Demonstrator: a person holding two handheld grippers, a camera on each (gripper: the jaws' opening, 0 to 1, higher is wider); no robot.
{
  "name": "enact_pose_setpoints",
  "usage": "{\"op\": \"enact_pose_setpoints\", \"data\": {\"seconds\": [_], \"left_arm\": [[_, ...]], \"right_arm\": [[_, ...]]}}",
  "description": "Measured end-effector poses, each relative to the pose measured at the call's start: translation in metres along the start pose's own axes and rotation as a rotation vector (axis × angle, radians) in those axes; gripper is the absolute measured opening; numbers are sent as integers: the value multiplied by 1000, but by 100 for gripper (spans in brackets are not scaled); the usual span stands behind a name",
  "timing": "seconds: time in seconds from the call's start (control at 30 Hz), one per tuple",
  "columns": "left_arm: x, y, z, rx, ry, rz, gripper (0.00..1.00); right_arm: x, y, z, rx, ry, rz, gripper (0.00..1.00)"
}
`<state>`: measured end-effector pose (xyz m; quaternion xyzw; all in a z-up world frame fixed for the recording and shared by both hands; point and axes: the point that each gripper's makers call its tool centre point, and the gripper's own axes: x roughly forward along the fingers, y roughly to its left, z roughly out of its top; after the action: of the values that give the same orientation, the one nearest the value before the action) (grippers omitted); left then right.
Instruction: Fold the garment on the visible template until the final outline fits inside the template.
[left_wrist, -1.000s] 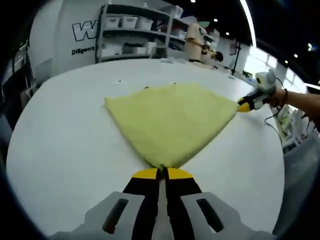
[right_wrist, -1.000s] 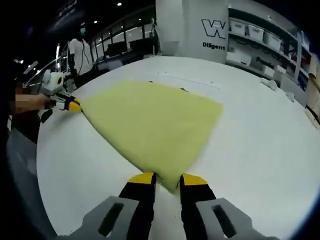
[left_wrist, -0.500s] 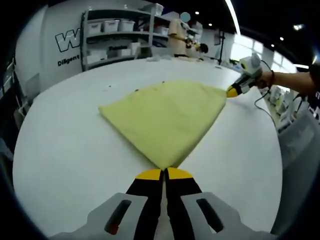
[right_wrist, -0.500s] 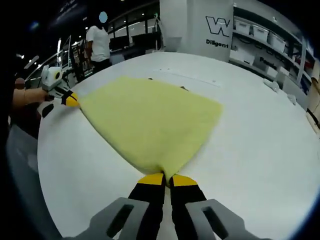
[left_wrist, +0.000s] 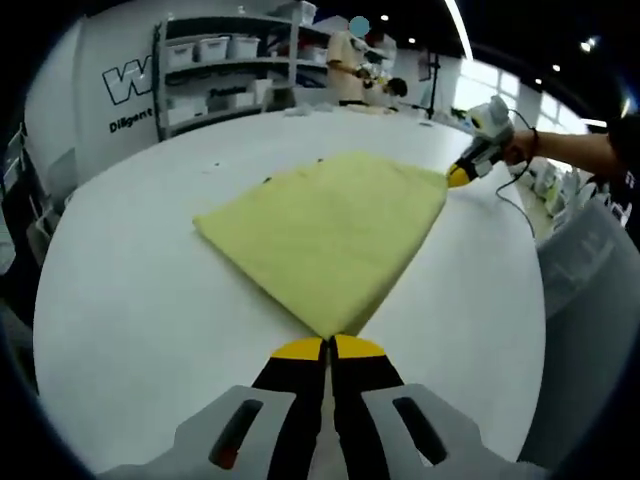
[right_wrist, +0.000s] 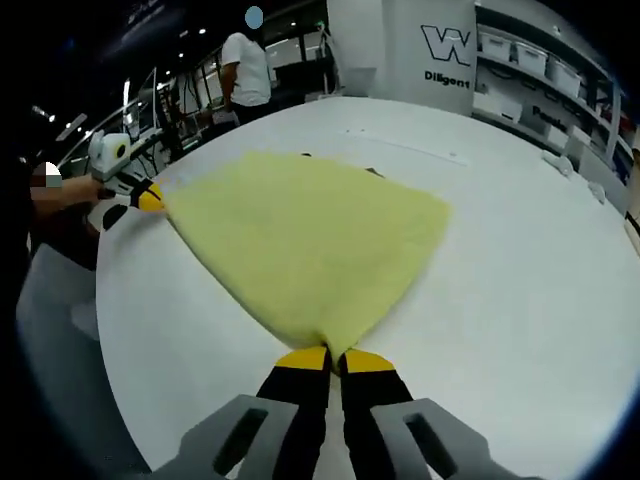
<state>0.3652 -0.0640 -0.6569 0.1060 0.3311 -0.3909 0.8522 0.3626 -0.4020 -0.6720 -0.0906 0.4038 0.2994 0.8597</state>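
Yellow garment spread flat on the white counter, well in from its edges. Left gripper with fingers pressed together, pinching one corner of the cloth. Right gripper likewise, fingers clamped shut on the neighbouring corner. Shelving beyond the counter's far edge.

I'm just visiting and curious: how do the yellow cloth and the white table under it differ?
The yellow cloth is soft, fuzzy and straight-edged with corners; the white table is smooth, with a curved edge. The cloth covers only the table's middle. Left gripper and right gripper each pinch a cloth corner. Both lie flat.
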Motion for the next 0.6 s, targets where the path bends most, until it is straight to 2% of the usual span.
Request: {"op": "enact_pose_setpoints", "data": {"seconds": [0.23,0.6], "left_arm": [[-16,-11,-15,-44,-4,7,0],[-25,-13,-22,-46,-7,21,0]], "right_arm": [[-2,17,-7,6,3,17,0],[-5,30,-13,14,-3,22,0]]}}
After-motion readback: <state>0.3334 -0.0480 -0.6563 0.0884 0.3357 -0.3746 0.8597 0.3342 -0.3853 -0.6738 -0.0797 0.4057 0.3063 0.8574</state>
